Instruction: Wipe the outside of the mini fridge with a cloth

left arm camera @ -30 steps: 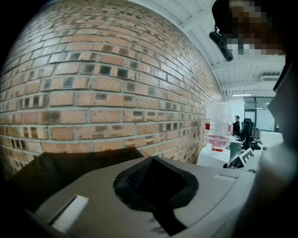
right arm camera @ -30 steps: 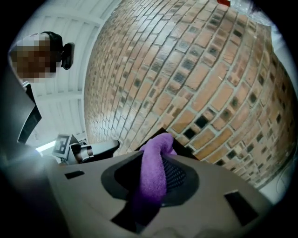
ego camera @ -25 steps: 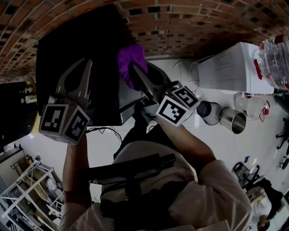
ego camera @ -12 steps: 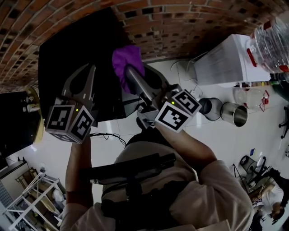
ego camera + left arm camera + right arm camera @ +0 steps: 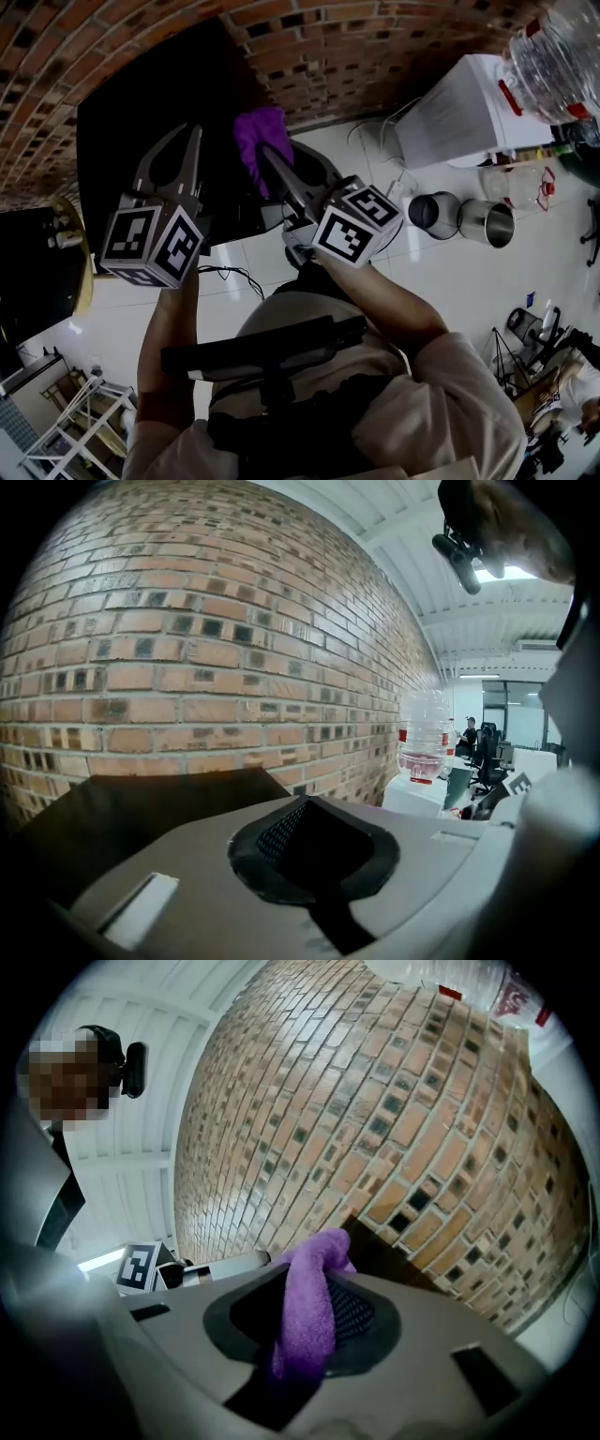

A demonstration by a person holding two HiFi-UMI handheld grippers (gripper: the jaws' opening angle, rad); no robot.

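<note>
At the left of the head view, a black mini fridge is seen standing against a brick wall. The left gripper is held over the fridge's dark surface. Its jaws are pressed together, and nothing is seen between them in the left gripper view. Just to the right, the right gripper is closed on a purple cloth, and a fold of the fabric is pinched between the pads. The bunched end of the cloth is held at the fridge's right edge; whether it touches the fridge cannot be told. Further right, two metal cups are seen side by side on the pale floor. A white water dispenser is placed behind them, with a clear bottle at its right.
</note>
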